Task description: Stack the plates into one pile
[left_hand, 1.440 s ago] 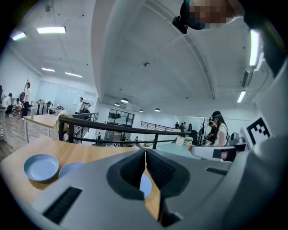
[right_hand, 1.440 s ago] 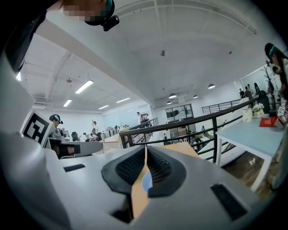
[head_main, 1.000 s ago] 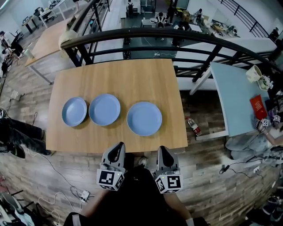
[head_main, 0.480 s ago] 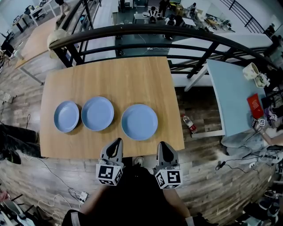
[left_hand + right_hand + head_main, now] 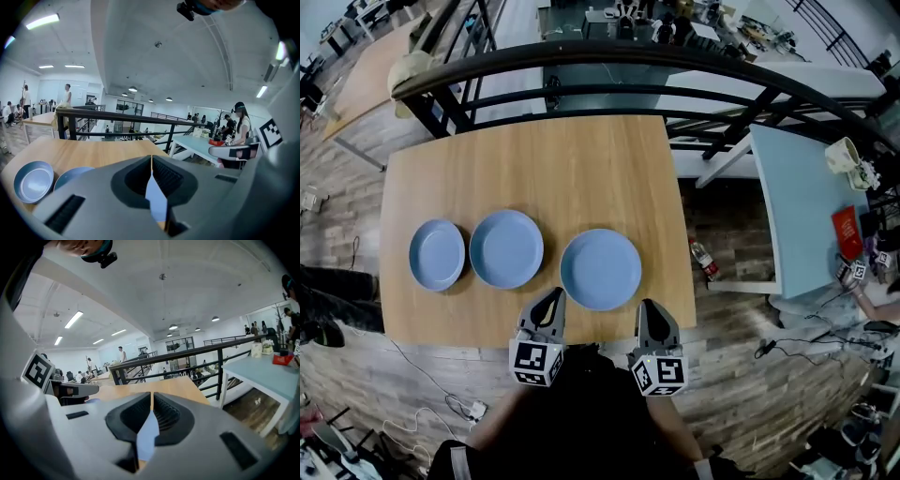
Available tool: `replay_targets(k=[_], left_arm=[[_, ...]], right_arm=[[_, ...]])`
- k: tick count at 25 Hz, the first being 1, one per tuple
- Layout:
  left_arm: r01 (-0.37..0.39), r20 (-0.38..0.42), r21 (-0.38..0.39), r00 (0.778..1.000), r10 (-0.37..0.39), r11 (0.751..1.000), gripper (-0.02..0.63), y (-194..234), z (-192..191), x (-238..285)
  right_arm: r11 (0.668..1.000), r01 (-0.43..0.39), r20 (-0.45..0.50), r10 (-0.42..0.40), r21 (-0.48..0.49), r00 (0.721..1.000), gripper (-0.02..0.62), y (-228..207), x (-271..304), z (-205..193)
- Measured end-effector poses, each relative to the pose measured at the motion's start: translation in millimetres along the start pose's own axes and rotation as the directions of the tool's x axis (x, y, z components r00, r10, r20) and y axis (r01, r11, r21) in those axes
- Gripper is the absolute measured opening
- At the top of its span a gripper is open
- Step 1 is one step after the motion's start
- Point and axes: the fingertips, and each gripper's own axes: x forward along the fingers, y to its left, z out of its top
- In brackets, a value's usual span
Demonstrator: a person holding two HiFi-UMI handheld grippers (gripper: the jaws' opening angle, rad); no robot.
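Tabletop: wooden, with a dark railing along its far edge; it carries all 3 plates on its near half.
Small plate: blue, flat, at the left end of the row, just beside the next plate; whether their rims touch cannot be told.
Middle plate: blue and flat, larger than the small plate.
Right plate: blue and flat, the largest-looking of the 3. It lies apart from the middle plate and nearest the front edge.
Pile status: 0 plates stacked. All 3 lie singly in 1 row, so the task looks not yet begun.
Left gripper: at the front edge of the tabletop, near the right plate's near-left rim and touching nothing. Its fingers are pressed together with nothing between them.
Right gripper: at the front edge, just right of the right plate, fingers likewise together and holding nothing.
Reason for pose: both grippers flank the right plate from the near side, probably because it is the closest to reach.
Reason for layout: flat plates offer only a thin rim, so the fingers would likely need to part and take an edge.
Likely order: smaller onto larger would sit steadiest, so the right plate suits as the base.
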Motion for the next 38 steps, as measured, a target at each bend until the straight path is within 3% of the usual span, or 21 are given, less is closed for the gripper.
replay_targets(k=[14,25,34,38], left_arm=[[0.030,-0.173,-0.038,0.984,-0.036,0.999,0.029,39,-56,56],[0.018,-0.282,-0.085,0.958,-0.041,0.996,0.031,52,-99,87],[0.004,-0.407,-0.136,0.911,-0.060,0.991,0.106,65,-142,104],[-0.005,-0.439,-0.152,0.896,-0.063,0.988,0.121,67,-156,108]], right_arm=[[0.997,0.078,-0.107,-0.075,0.024,0.991,0.038,-27,50,-42],[0.989,0.136,-0.252,-0.119,0.054,0.961,0.041,-58,77,-97],[0.983,0.174,-0.350,-0.143,0.058,0.926,0.045,-74,91,-134],[0.978,0.197,-0.402,-0.155,0.064,0.902,0.098,-81,96,-150]])
